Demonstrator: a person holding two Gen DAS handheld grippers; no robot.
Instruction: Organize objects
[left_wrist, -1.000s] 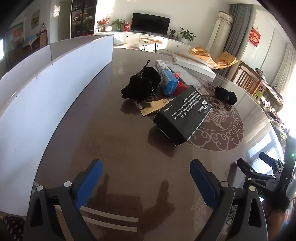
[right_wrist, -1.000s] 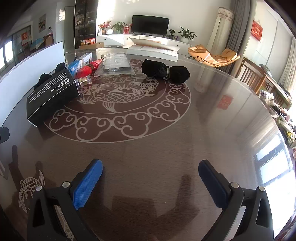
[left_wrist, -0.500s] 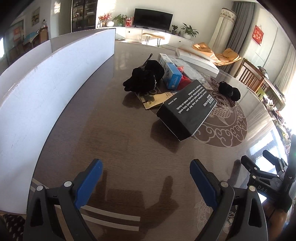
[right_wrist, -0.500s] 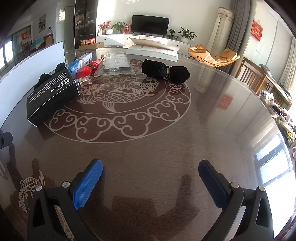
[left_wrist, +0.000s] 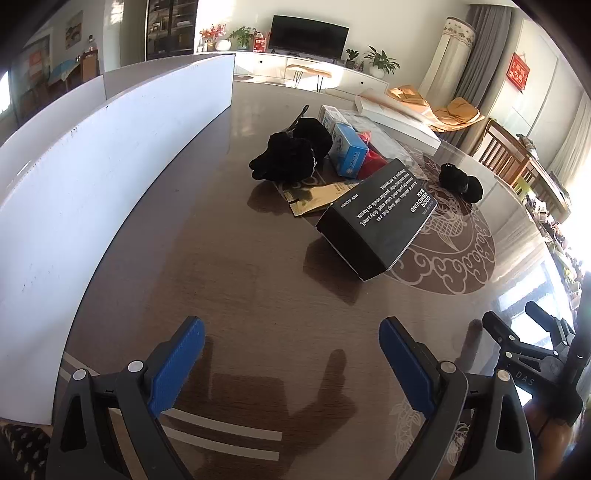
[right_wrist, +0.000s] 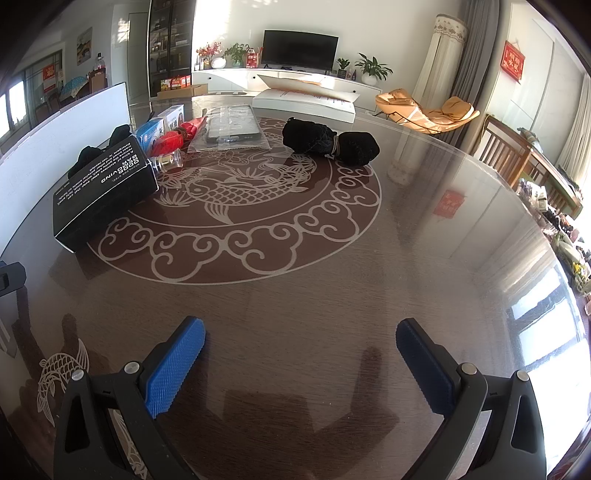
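Tall white panel (left_wrist: 110, 155) standing along the left edge of a glossy round brown table (left_wrist: 229, 266). Left gripper (left_wrist: 291, 354) hovering wide, blue pads empty, over bare tabletop. Ahead, a fuzzy black cloth bundle (left_wrist: 291, 153), touching a light-blue carton (left_wrist: 347, 153); just beside, a flat black box with white lettering (left_wrist: 376, 218) at the edge of the koi medallion. Farther right, a rolled black sock pair (right_wrist: 330, 142) lying apart. Right gripper (right_wrist: 301, 354) likewise spread wide, holding nothing, low above the table.
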